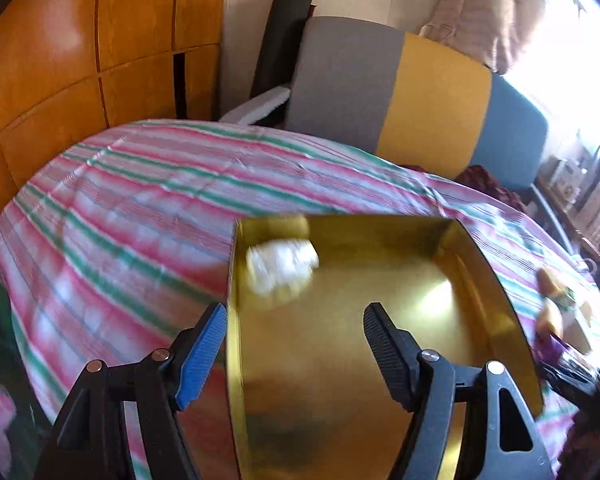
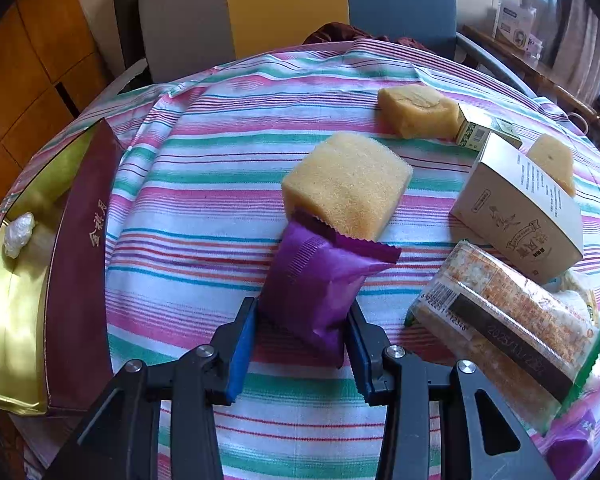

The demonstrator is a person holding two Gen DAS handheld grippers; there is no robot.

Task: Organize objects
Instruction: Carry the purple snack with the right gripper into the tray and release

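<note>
My right gripper (image 2: pixel 302 316) is shut on a purple snack packet (image 2: pixel 320 276), held just above the striped tablecloth. A yellow sponge (image 2: pixel 348 184) lies right behind the packet. At the left edge sits the gold-lined box (image 2: pixel 8 320) with a dark red outer wall (image 2: pixel 80 260); a small white wrapped lump (image 2: pixel 18 234) lies in it. In the left wrist view my left gripper (image 1: pixel 296 320) is open, its jaws either side of the box's left wall (image 1: pixel 232 320). The white lump (image 1: pixel 282 270) lies inside near the far corner. The view is motion-blurred.
On the right lie a second sponge (image 2: pixel 418 110), a third sponge (image 2: pixel 552 160), a small green box (image 2: pixel 480 130), a beige carton (image 2: pixel 520 208), a long cracker pack (image 2: pixel 500 328) and another purple packet (image 2: pixel 572 444). A striped chair (image 2: pixel 284 4) stands behind the table.
</note>
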